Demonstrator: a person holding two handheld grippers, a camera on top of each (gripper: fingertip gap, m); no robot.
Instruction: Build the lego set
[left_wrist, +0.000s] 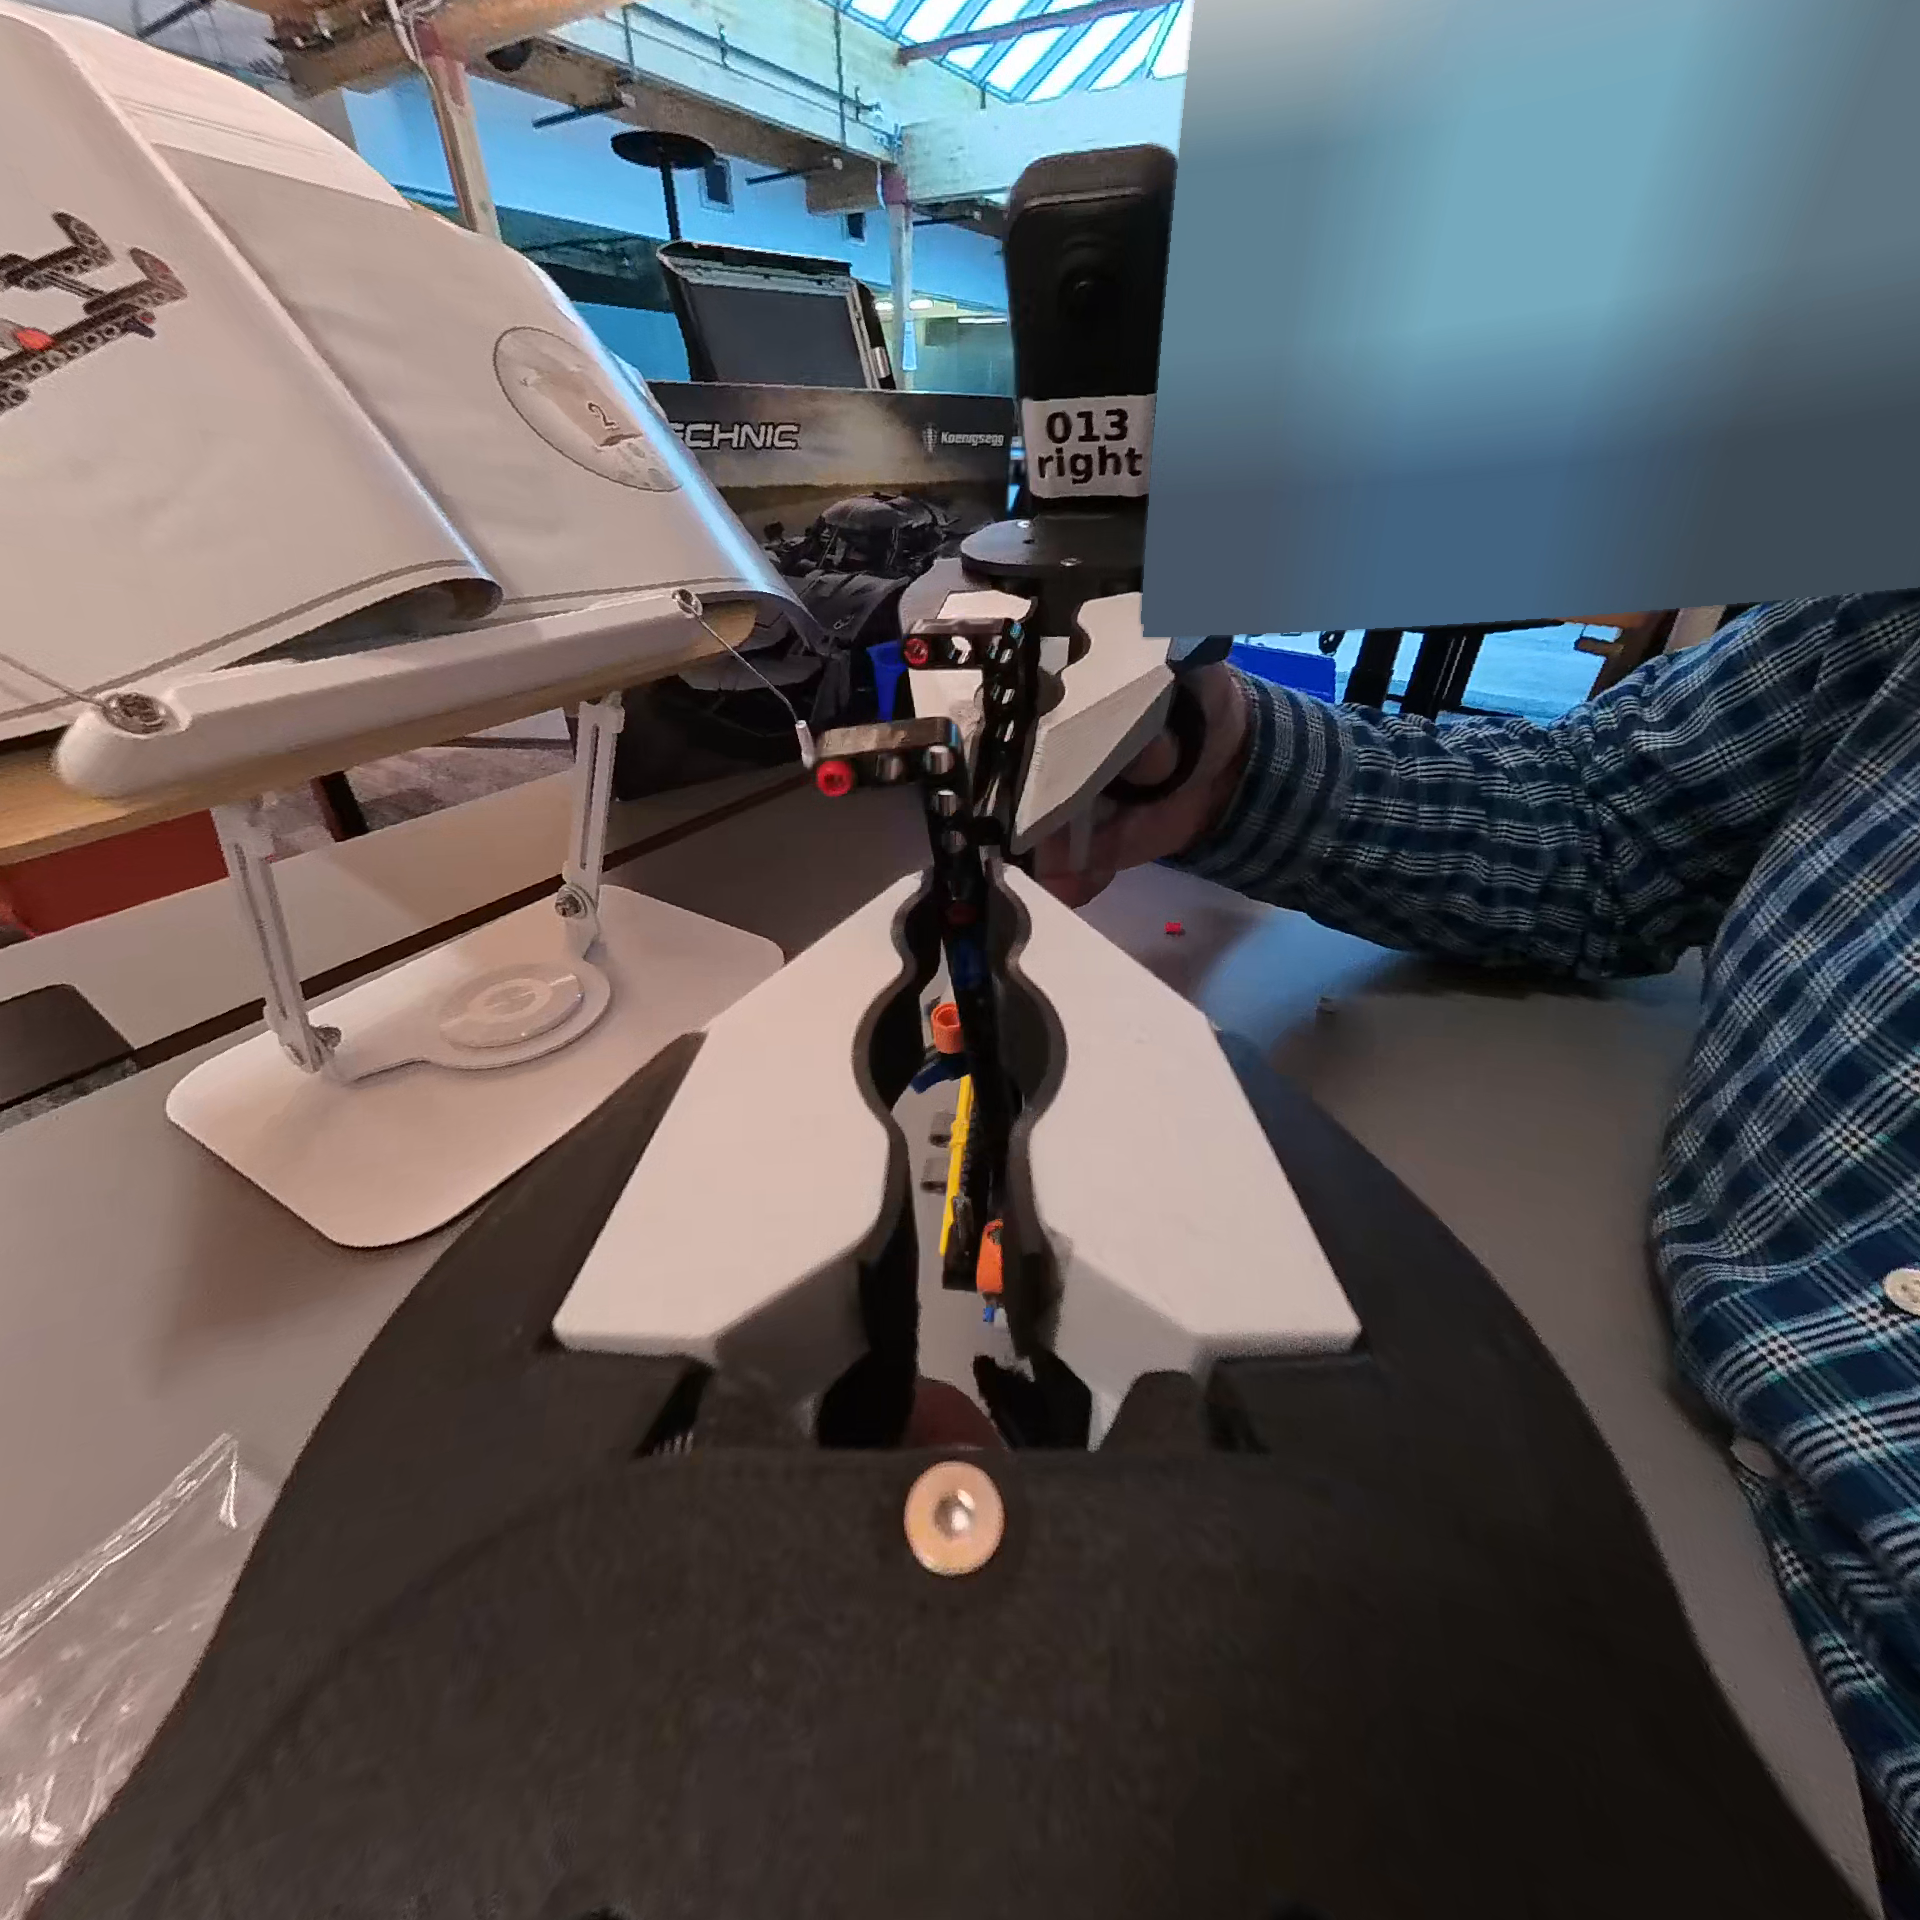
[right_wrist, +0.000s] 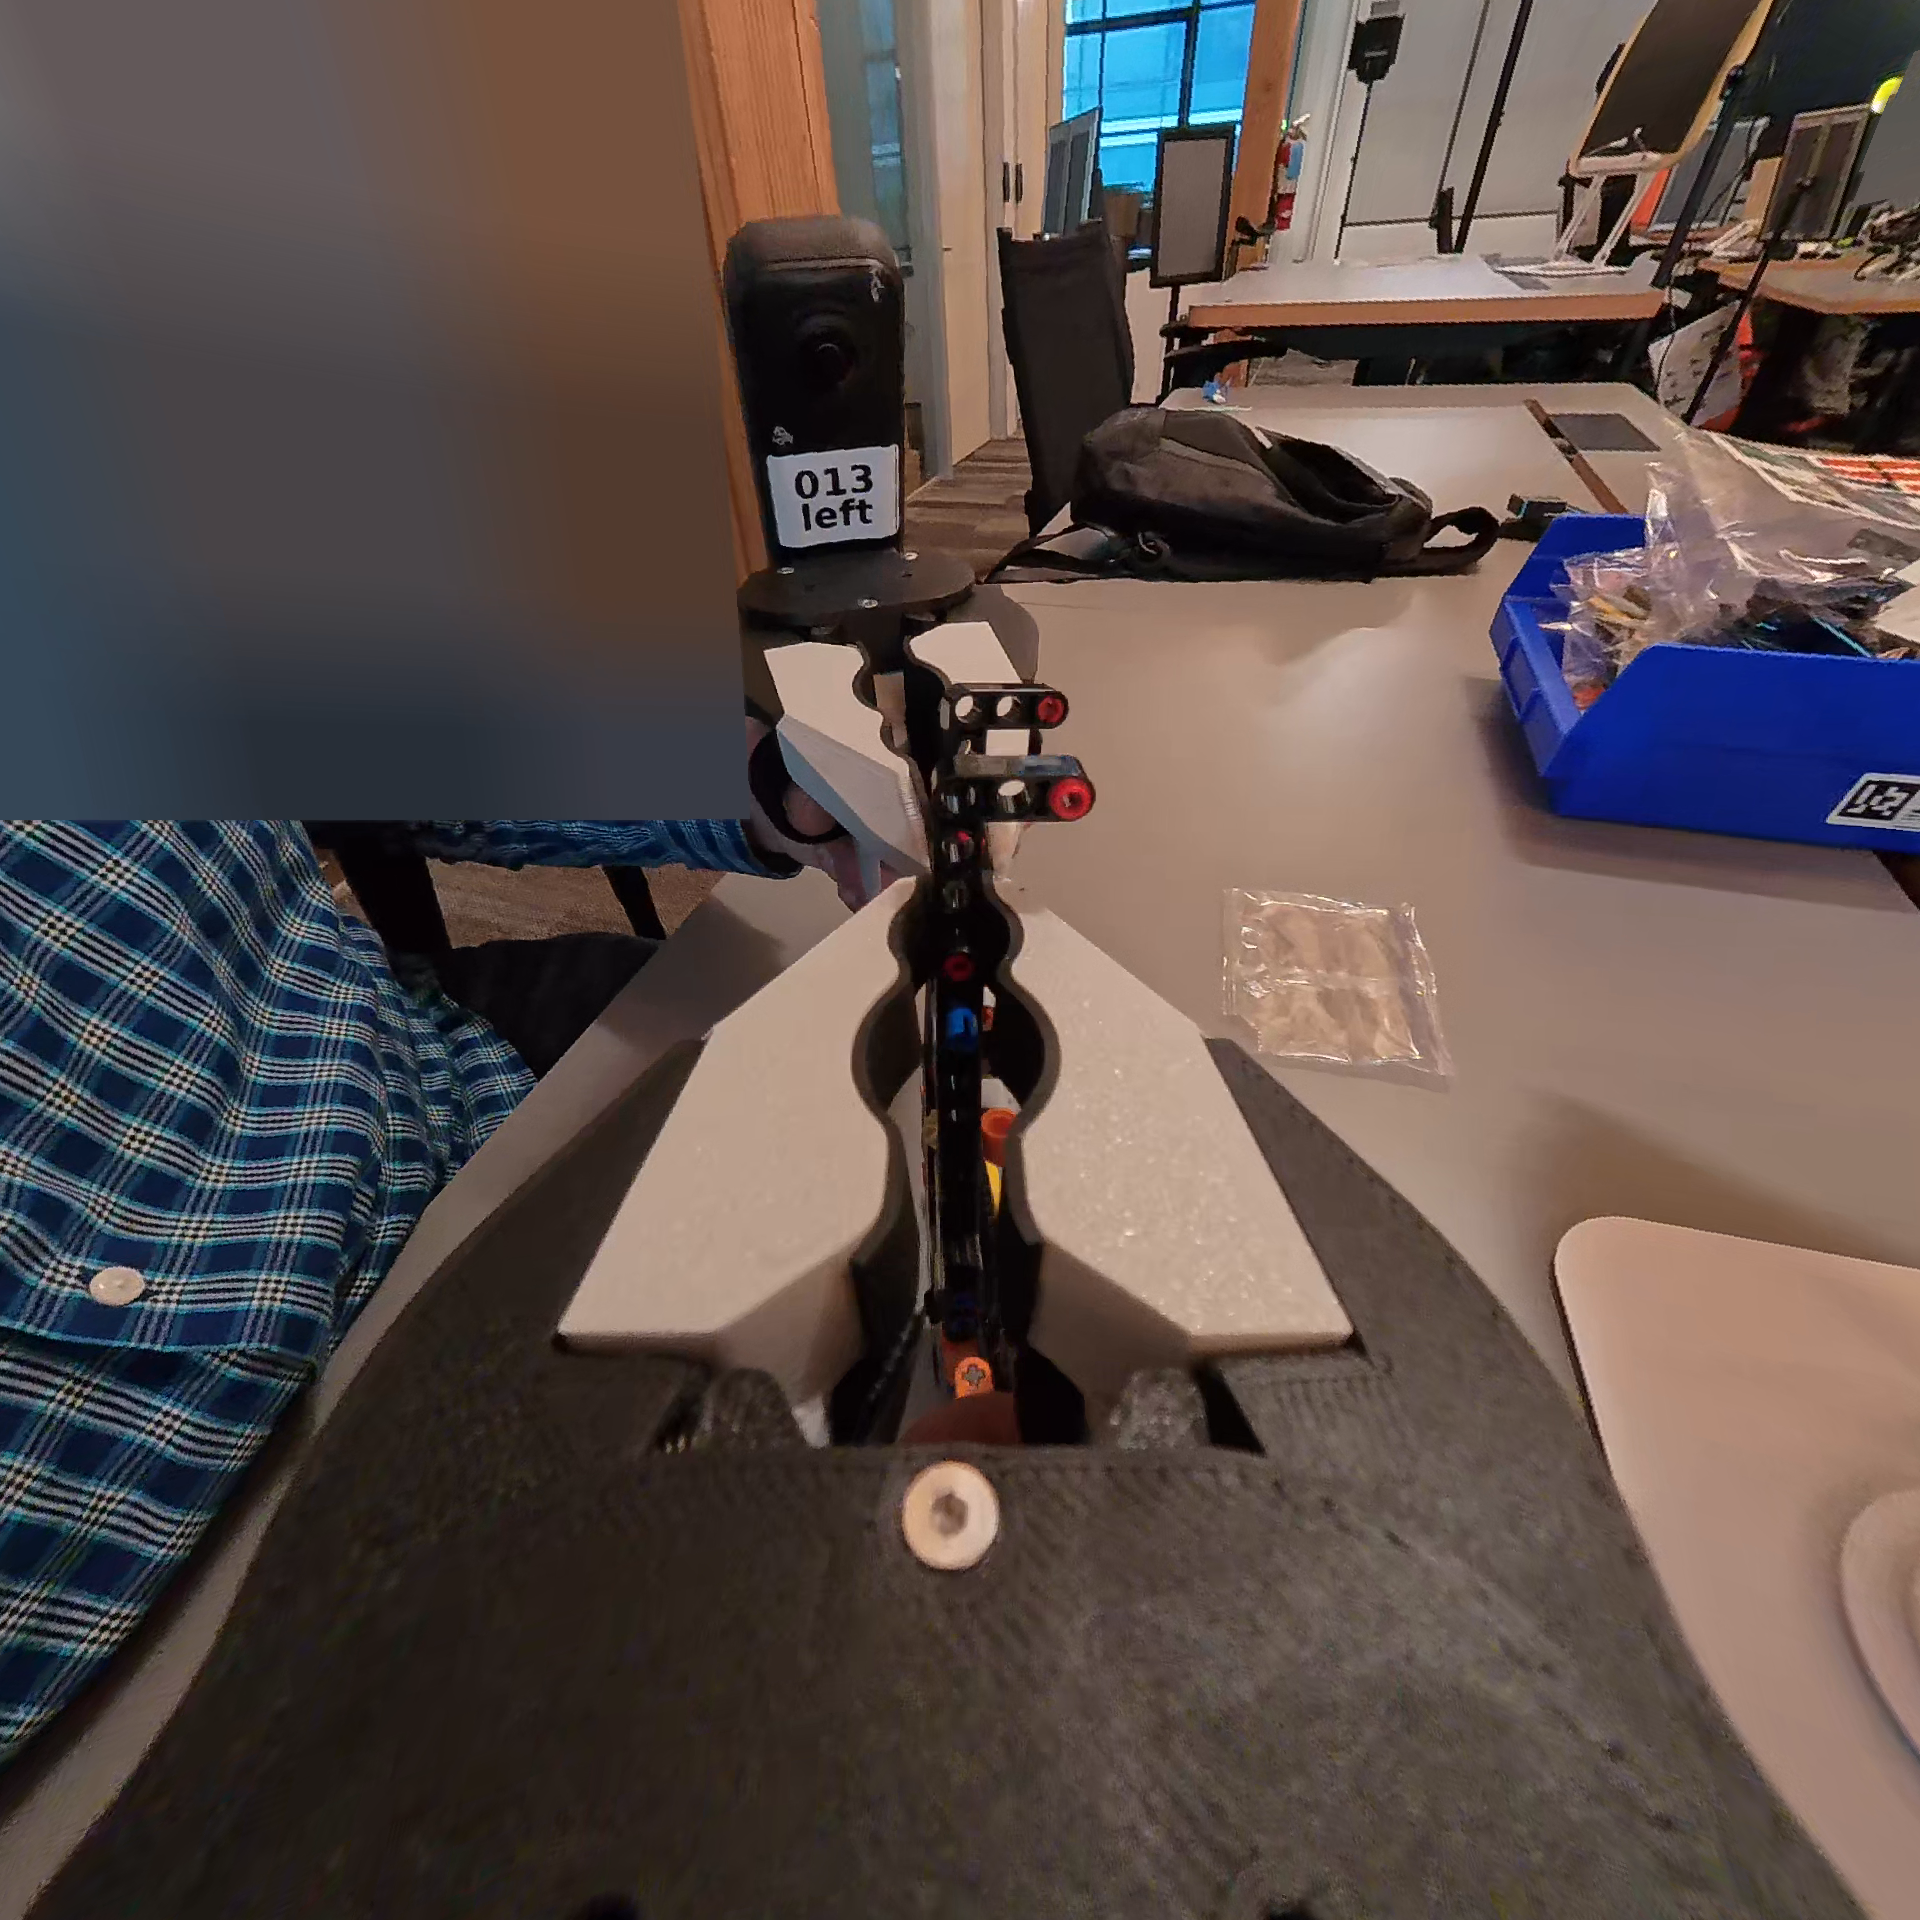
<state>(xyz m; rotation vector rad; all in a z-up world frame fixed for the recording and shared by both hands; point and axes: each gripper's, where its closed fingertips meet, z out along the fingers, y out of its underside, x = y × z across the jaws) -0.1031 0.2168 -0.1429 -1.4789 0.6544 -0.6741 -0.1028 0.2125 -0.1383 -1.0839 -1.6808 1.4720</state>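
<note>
1. Grey counter (right_wrist: 1351, 748) fills a workshop room with wooden posts and windows; on it sit a blue bin (right_wrist: 1714, 727) stuffed with plastic bags, a flat clear bag (right_wrist: 1330, 977) and a black backpack (right_wrist: 1247, 499). The left wrist view adds an open instruction booklet (left_wrist: 312, 416) on a white stand (left_wrist: 468, 1060) and the set's box (left_wrist: 831, 447) behind it.

2. Both grippers are held above the counter, facing each other nose to nose, their white fingers almost meeting at the tips. A hand (left_wrist: 1164, 769) in a blue plaid sleeve (left_wrist: 1558, 790) grips the handle of the right gripper (left_wrist: 1023, 727); the left gripper (right_wrist: 920, 717) is held the same way from the opposite side.

3. Each gripper's jaws are clenched on the lego assembly (left_wrist: 971, 935), which bridges the two: one end lies between the left jaws, the other end between the right jaws.

4. That assembly is a long, thin black beam frame with round pin holes. Two short black arms jut sideways from its middle, each tipped with a red pin (right_wrist: 1068, 798). Along its length sit a blue connector (right_wrist: 961, 1023), orange bushes (left_wrist: 943, 1023), another red pin and a yellow strip (left_wrist: 961, 1164).

5. Its long axis runs along the line between the grippers, directly away from each camera, edge-on. The two short arms point toward the booklet stand, away from the person.
</note>
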